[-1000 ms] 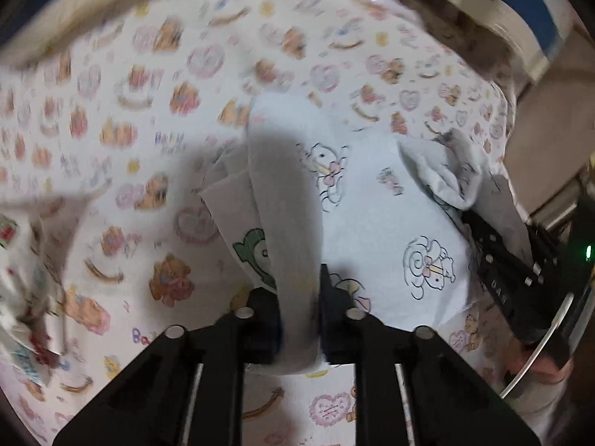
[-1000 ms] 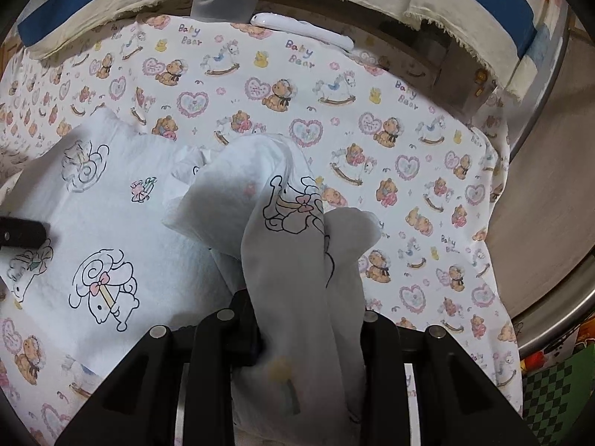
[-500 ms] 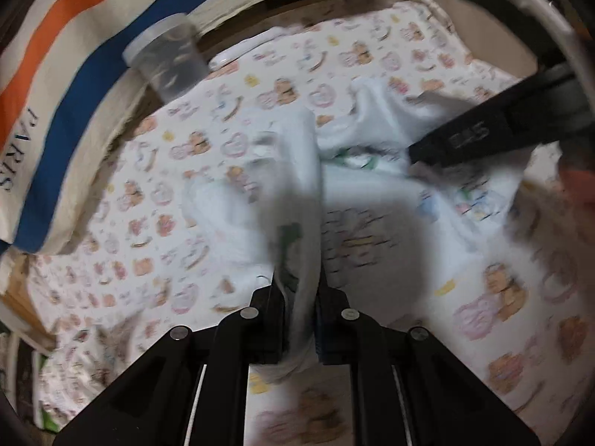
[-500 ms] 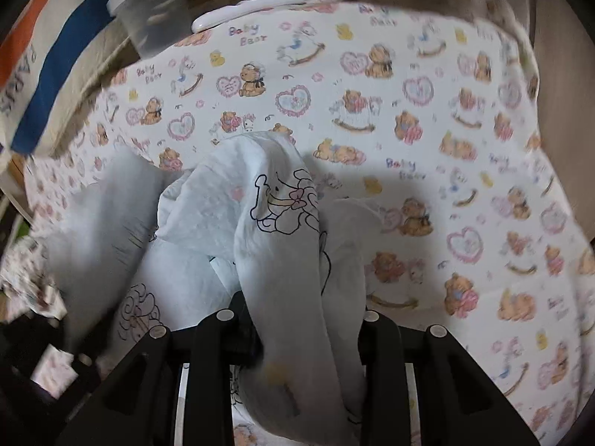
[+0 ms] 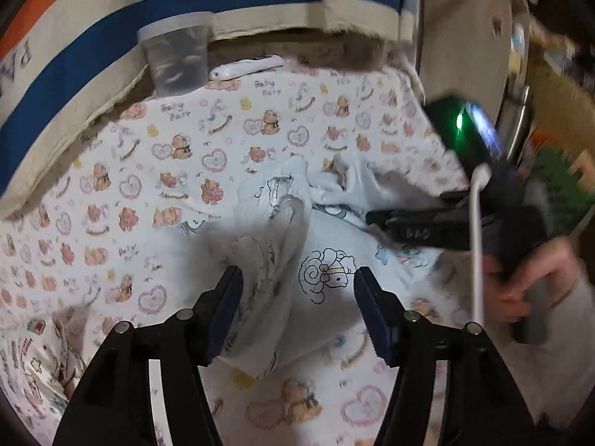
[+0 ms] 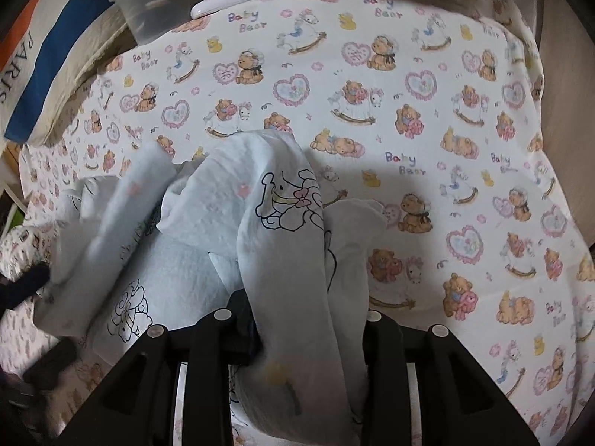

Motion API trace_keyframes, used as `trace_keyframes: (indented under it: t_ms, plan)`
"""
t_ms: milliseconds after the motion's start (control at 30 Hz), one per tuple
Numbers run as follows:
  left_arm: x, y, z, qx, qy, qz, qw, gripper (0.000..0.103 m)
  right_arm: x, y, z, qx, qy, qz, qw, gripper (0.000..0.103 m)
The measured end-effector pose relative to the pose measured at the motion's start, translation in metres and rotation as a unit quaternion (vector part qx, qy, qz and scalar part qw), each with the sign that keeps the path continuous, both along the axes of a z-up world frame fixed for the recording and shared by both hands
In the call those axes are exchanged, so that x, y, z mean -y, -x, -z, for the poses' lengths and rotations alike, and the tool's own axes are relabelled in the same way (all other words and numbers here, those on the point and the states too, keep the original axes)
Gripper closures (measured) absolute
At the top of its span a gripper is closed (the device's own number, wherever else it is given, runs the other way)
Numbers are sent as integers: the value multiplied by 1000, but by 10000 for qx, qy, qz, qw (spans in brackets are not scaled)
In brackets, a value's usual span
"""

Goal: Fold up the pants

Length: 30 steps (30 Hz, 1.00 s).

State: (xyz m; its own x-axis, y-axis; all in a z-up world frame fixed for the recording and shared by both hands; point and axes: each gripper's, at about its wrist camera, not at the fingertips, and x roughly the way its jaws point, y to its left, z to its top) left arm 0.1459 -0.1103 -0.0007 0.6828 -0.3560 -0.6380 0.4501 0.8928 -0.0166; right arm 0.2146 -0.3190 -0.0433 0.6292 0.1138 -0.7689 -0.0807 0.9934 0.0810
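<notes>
The pants [image 5: 327, 252] are small, pale blue, with cartoon outline prints, and lie crumpled on a bear-print sheet [image 5: 167, 148]. My left gripper [image 5: 297, 297] is open; a fold of the pants hangs loose between its jaws against the left pad [image 5: 223, 308]. My right gripper [image 6: 308, 319] is shut on a bunched fold of the pants [image 6: 282, 245] and holds it above the sheet [image 6: 465, 148]. The right gripper also shows in the left wrist view [image 5: 375, 219], at the pants' right side.
A clear plastic cup [image 5: 174, 55] and a white remote [image 5: 245, 68] sit at the sheet's far edge, against a striped canvas bag [image 5: 111, 37]. The bed's edge and a metal rail [image 5: 515, 137] lie to the right.
My left gripper has opened and let go of the fold it held. The right gripper keeps its hold and has shifted right.
</notes>
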Motion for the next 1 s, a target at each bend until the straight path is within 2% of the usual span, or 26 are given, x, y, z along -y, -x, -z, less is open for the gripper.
trace_keyframes:
  t_ms: [67, 133, 200, 267, 300, 400, 467, 600, 667, 800, 867, 1000]
  plan:
    - [-18, -4, -8, 53, 130, -317, 9994, 24, 1, 0, 0, -7, -21, -2, 10000, 71]
    - [-36, -14, -10, 50, 128, -701, 9974, 19, 2, -1, 0, -18, -53, -3, 10000, 70]
    - [-58, -31, 1, -461, 339, -990, 9934, 19, 3, -2, 0, -23, -62, -2, 10000, 70]
    - [-78, -43, 19, -1076, 678, -1153, 9852, 20, 3, -2, 0, -22, -49, -5, 10000, 70]
    - [-87, -44, 26, -1260, 838, -1200, 9812, 20, 2, -2, 0, -20, -36, -4, 10000, 70]
    - [-102, -39, 42, -1523, 1069, -1231, 9748, 20, 1, -1, 0, -8, 10, 11, 10000, 70]
    - [-110, -35, 51, -1732, 1385, -1160, 9682, 20, 1, -1, 0, 2, 43, 12, 10000, 70]
    - [-117, -34, 68, -2321, 2274, -852, 9419, 20, 1, -1, 0, 0, 44, 8, 10000, 70]
    - [-118, -33, 69, -2369, 2501, -818, 9352, 20, 1, -1, 0, -3, 32, 10, 10000, 70]
    - [-117, -36, 74, -2758, 3150, -556, 9064, 32, 2, -2, 1, -11, 22, 1, 10000, 70]
    - [-113, -39, 78, -2985, 3315, -442, 8939, 49, 2, -2, 1, -11, 21, 1, 10000, 70]
    - [-111, -46, 84, -3091, 3478, -612, 8830, 53, 2, -2, 1, -16, 12, -2, 10000, 70]
